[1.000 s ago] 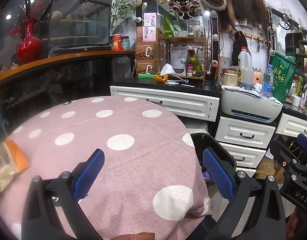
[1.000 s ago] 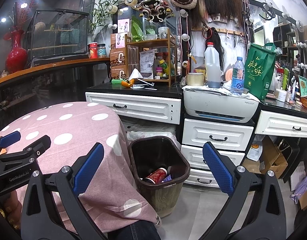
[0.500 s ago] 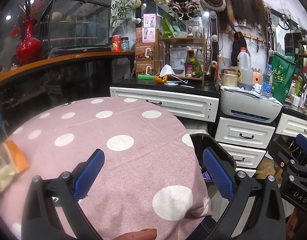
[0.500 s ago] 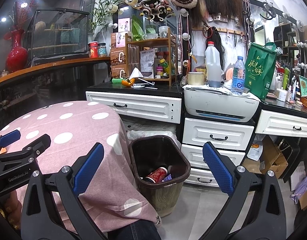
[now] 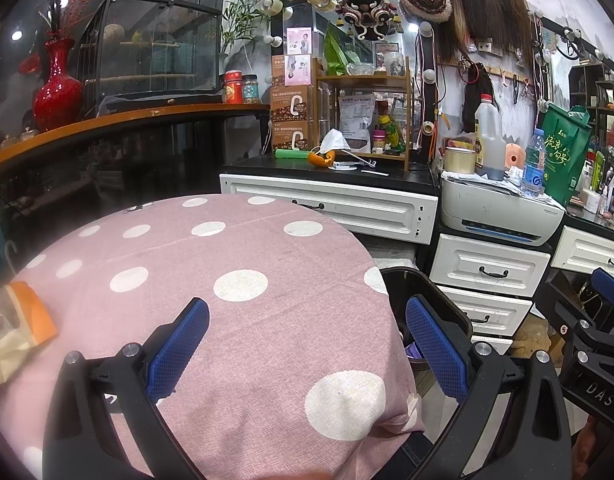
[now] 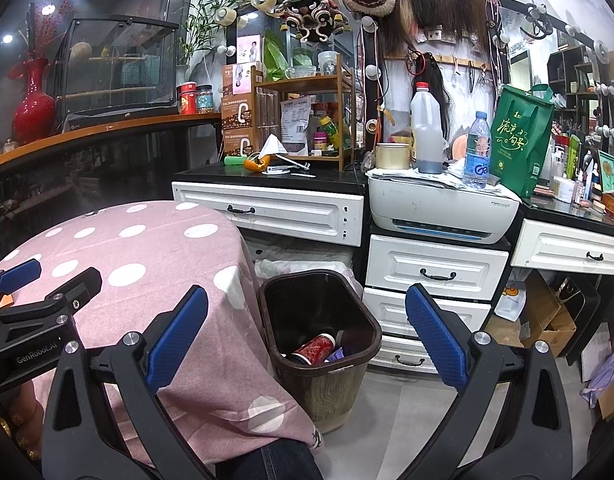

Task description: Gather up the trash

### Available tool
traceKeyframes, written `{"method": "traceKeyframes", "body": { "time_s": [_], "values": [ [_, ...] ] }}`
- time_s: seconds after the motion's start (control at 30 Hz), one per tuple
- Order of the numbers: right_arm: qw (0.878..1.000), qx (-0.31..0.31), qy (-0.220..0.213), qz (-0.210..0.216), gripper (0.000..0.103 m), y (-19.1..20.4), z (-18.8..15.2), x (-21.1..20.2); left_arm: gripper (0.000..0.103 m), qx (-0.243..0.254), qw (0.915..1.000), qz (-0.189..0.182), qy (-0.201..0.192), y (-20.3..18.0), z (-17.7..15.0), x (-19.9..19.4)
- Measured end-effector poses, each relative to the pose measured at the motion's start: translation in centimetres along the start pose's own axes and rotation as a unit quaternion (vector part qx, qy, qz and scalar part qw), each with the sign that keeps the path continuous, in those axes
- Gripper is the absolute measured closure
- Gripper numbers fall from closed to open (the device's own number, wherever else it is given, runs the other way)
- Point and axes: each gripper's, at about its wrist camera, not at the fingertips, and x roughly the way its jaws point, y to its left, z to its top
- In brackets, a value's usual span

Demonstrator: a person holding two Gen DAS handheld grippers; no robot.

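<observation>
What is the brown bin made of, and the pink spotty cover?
The bin looks like hard plastic: smooth, slightly shiny walls, with a wood-grain print outside. The pink cover looks like woven cloth: matte, creased, draping in folds over the table edge.

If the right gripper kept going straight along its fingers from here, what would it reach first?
Most likely the trash bin beside the table: the open, empty right gripper frames its rim and the red can inside. Depth is hard to judge, so it might pass above the rim toward the white drawers behind.
</observation>
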Motion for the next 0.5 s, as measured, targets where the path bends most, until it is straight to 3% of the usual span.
{"method": "traceKeyframes", "body": {
  "time_s": [0.5],
  "values": [
    [1.000,-0.003,0.002,0.003,0.006,0.05,-0.35,0.09,0.005,0.004,1.0000,-0.004,0.001,0.05,-0.17,0.16]
  ]
}}
